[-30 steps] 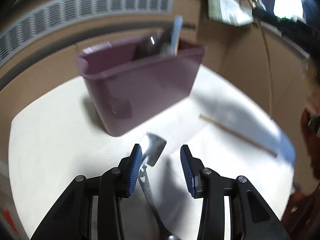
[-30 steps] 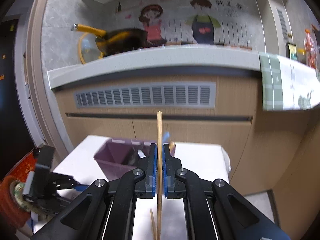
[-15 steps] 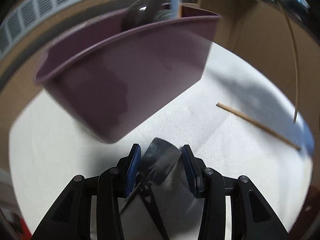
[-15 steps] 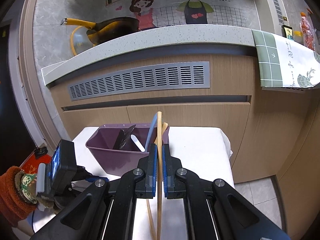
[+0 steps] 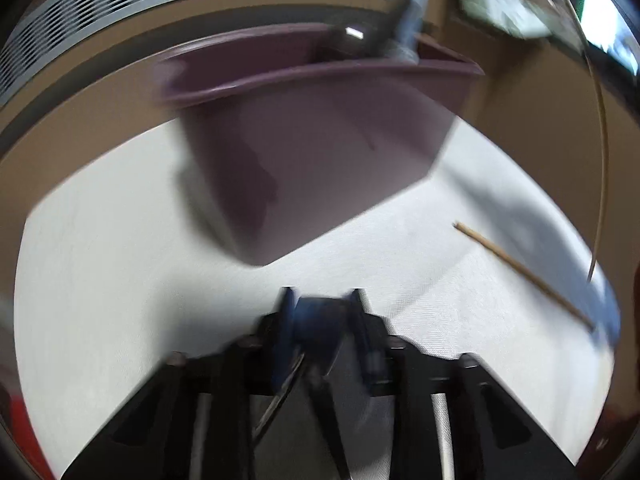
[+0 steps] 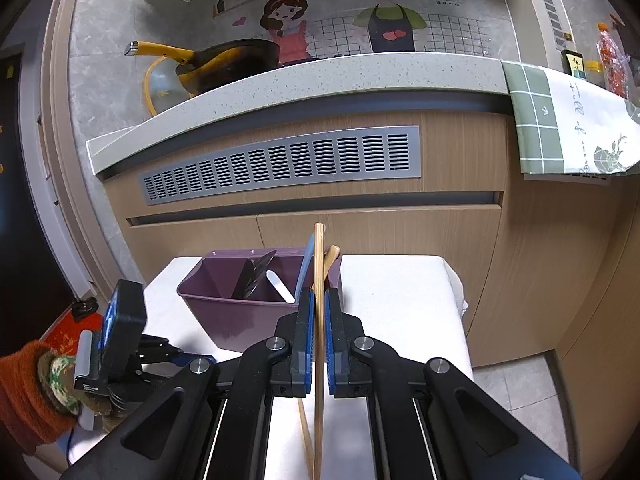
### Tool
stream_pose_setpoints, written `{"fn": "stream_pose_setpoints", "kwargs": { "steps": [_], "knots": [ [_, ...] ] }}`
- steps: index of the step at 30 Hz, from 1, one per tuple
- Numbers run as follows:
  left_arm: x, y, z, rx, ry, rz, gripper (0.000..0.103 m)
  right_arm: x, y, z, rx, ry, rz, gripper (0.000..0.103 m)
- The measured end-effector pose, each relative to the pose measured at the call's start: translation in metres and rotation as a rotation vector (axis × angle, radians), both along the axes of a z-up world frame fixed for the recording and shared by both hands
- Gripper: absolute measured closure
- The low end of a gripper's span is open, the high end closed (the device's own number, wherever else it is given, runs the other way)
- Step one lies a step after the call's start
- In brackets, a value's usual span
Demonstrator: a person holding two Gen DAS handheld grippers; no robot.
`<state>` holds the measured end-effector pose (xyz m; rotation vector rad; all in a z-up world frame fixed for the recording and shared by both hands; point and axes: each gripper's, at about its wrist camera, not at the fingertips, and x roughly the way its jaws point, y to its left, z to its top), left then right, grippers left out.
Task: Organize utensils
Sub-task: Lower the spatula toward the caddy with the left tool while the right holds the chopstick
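Meanwhile the left hand-held gripper (image 5: 320, 312), its jaws just closing on a blurred metal spatula head (image 5: 318, 330) lying on the white desk (image 5: 120, 280) before the purple plastic bin (image 5: 320, 140), needed a firm squeeze before lifting, while the right hand-held gripper (image 6: 316, 316) stayed clamped on a wooden chopstick (image 6: 319, 264).

Counter: pale speckled stone worktop (image 6: 320, 76) curving across the upper middle.
Pan: black wok with yellow handle (image 6: 224, 60) on it, upper left.
Wall: cartoon mural of two aproned figures (image 6: 340, 20) at the top.
Vent: grey slotted grille (image 6: 280, 164) in wood-grain cabinet front (image 6: 460, 248), centre.
Cloth: green checked towel (image 6: 560, 128) hanging, upper right.
Table: white cloth-covered tabletop (image 6: 400, 300), lower centre.
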<state>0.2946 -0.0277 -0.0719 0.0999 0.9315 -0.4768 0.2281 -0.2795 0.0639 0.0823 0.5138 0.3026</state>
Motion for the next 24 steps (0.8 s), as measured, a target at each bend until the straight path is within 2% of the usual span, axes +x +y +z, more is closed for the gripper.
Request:
{"fn": "stream_pose_setpoints", "kwargs": {
  "steps": [3,6,8,10,11,12,13,14,17,22,24],
  "knots": [
    [-0.018,0.010,0.012,-0.045,-0.045,0.074,0.098,0.001,0.002,-0.001,0.001,0.002,0.001,0.099],
    [-0.033,0.010,0.020,-0.046,-0.066,0.053,0.098,0.003,0.005,0.000,0.005,0.006,0.008,0.099],
    [-0.038,0.016,0.023,-0.040,-0.087,0.086,0.098,0.001,0.008,0.001,0.001,0.004,0.013,0.099],
    [-0.036,0.030,0.028,-0.107,-0.100,0.106,0.095,-0.002,0.009,0.000,-0.007,0.001,0.018,0.099],
    [-0.029,0.037,0.032,-0.141,-0.109,0.115,0.087,-0.003,0.009,-0.001,-0.010,0.002,0.019,0.099],
    [-0.027,0.047,0.033,-0.158,-0.118,0.130,0.068,-0.003,0.009,-0.002,-0.011,0.008,0.019,0.099],
    [-0.023,0.049,0.035,-0.156,-0.116,0.132,0.060,-0.004,0.009,-0.003,-0.007,0.015,0.019,0.099],
    [-0.021,0.051,0.033,-0.152,-0.109,0.118,0.052,-0.004,0.008,-0.005,0.002,0.027,0.018,0.099],
    [-0.018,0.053,0.024,-0.077,-0.085,0.024,0.051,-0.015,0.003,-0.009,0.037,0.038,0.020,0.099],
    [-0.022,0.042,0.001,0.022,0.006,-0.149,0.051,-0.035,-0.002,-0.025,0.039,0.060,0.007,0.099],
    [-0.024,0.031,0.000,0.066,-0.024,-0.187,0.050,-0.034,-0.003,-0.032,0.042,0.090,0.008,0.099]
  ]
}}
